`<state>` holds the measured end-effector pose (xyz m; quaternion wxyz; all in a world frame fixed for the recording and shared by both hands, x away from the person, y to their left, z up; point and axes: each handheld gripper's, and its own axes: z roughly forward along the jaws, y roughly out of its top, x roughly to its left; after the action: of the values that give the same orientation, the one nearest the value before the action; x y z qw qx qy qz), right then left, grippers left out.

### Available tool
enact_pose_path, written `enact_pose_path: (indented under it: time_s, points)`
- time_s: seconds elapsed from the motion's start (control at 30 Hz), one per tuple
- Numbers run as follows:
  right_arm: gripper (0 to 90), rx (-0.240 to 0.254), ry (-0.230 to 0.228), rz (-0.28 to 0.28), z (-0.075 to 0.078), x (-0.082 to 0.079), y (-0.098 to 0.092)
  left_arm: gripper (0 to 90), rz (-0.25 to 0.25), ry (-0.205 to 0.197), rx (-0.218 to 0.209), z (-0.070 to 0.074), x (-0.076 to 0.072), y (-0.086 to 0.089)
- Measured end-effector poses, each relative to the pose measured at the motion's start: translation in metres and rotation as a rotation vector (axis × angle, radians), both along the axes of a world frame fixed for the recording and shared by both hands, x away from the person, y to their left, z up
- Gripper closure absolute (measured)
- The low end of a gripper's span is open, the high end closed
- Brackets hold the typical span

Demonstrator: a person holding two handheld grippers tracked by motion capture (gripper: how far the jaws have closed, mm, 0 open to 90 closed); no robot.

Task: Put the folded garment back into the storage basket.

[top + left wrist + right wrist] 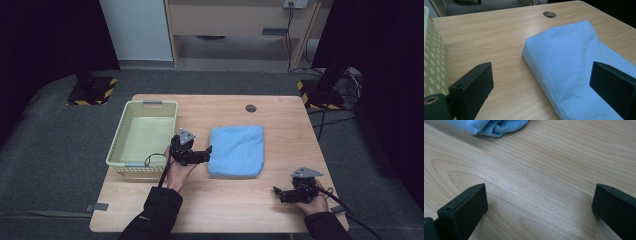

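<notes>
Two claws over a wooden bench, one per hand. Left claw held by the left hand near the bench middle, forearm in a dark sleeve coming up from the near edge, wrist turned so the jaws point right at the towel. Jaws spread wide; in the left gripper view one jaw sits over bare wood, the other over the towel's near-left part, nothing between them gripped. Blue folded towel lies flat at bench center, its left edge just at the left claw tips. Right claw in the right hand at the near right corner, low over the wood, jaws pointing left, also wide apart on nothing. In the right gripper view a towel corner is well beyond the jaws.

Pale green basket sits at the left edge, just beside the left hand. Open wood between towel and right claw, also along the far edge and far right, where a small round hole sits.
</notes>
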<state>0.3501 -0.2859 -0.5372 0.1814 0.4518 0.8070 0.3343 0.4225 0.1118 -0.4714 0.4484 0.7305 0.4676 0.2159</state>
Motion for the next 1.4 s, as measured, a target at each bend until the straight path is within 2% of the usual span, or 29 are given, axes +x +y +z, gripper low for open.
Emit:
enact_pose_path:
  time_s: [0.37,1.0,1.1,1.4]
  points:
    - [0.3,0.0,0.0,0.0,0.0,0.0,0.0,4.6,0.015,0.027,0.004,-0.014,0.012,-0.008]
    - [0.3,0.0,0.0,0.0,0.0,0.0,0.0,5.0,0.001,0.097,0.028,-0.04,0.023,-0.027]
    - [0.3,0.0,0.0,0.0,0.0,0.0,0.0,5.0,0.001,0.101,0.039,-0.044,0.025,-0.029]
    - [0.3,0.0,0.0,0.0,0.0,0.0,0.0,5.0,0.001,0.113,0.034,-0.05,0.029,-0.035]
